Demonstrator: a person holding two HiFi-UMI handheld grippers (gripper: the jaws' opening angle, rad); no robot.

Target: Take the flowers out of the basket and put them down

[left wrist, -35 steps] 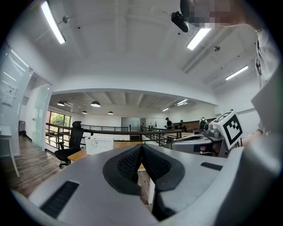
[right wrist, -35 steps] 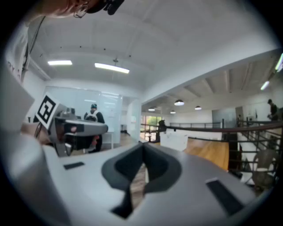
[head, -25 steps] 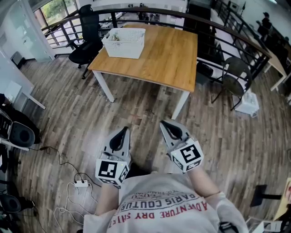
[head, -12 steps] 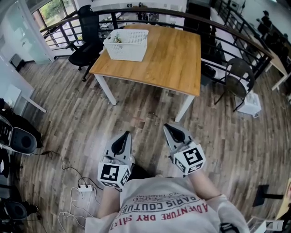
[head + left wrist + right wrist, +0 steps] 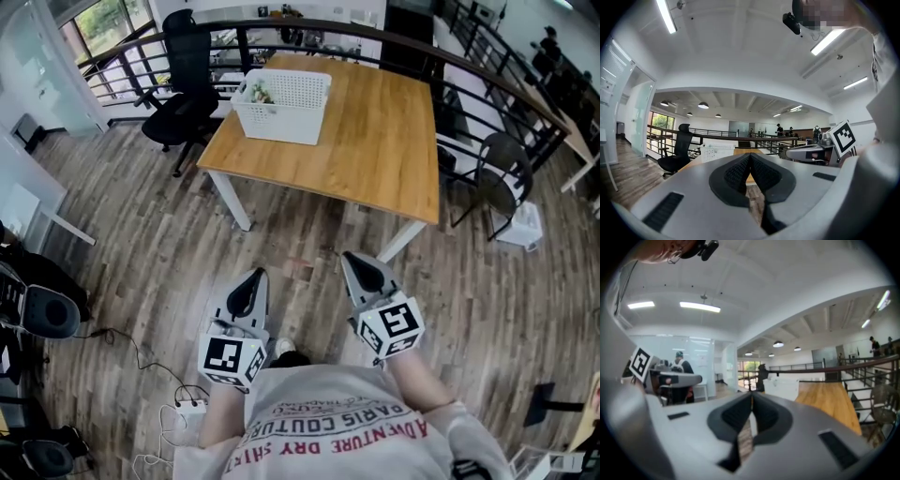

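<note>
**Checker:** Where are the flowers?

**Me:** The flowers [image 5: 259, 92] sit in the left end of the white basket [image 5: 298, 120]. The basket is at the far left corner of the bench [image 5: 375, 150], long side along the far edge.

**Checker:** And from your tongs?

**Me:** Ahead and well apart. I stand off the bench's near edge, over the floor [image 5: 141, 244]. My left tongs [image 5: 254, 275] line up closer with the basket than my right tongs [image 5: 355, 259]. Both are clenched on nothing. Judgement: close the gap first, then lead with the left.
</note>
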